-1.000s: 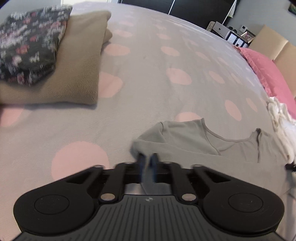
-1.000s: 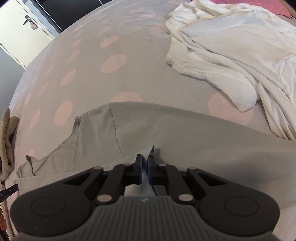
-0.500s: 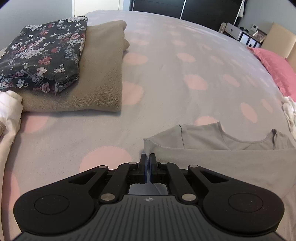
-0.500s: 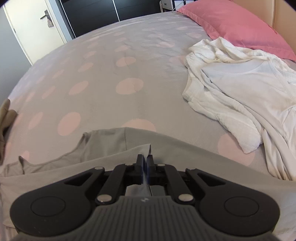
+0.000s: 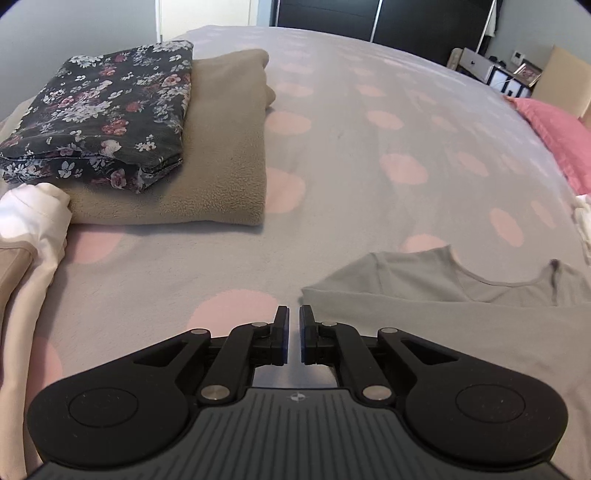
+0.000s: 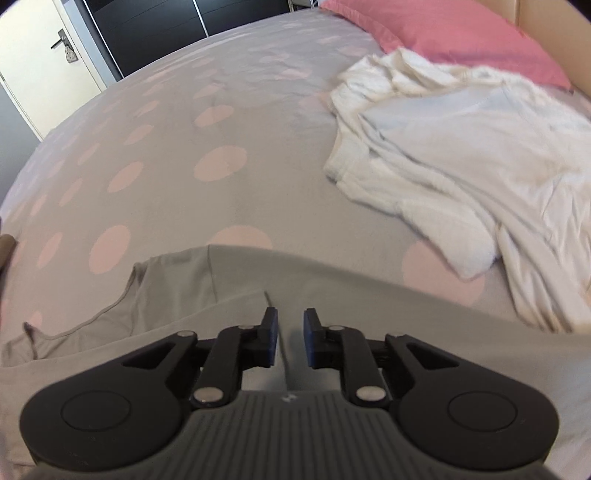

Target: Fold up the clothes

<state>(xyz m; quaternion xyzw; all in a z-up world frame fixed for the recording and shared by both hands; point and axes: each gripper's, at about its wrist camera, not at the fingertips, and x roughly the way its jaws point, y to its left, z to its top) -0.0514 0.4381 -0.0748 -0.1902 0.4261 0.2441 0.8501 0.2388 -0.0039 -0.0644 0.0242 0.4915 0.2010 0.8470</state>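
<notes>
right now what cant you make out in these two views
- Grey top: its lower part, hidden behind the gripper bodies in both views.
- White garment: cut off by the right wrist frame's right edge, blurred.
- Shelf items: left wrist view, too small.

A bed (image 5: 332, 155) carries everything, under a grey cover with pale pink dots. A grey top (image 6: 207, 291) lies flat at the near edge, its lower part folded up over itself and its neckline toward the middle of the bed. A loose heap of white clothes (image 6: 461, 158) lies toward the head end, just beside a pink pillow (image 6: 454, 33). Toward the opposite side, a folded beige fleece (image 5: 221, 147) lies on the cover with a folded dark floral garment (image 5: 107, 110) on top. A cream garment (image 5: 33, 236) lies beside that stack at the near edge.
</notes>
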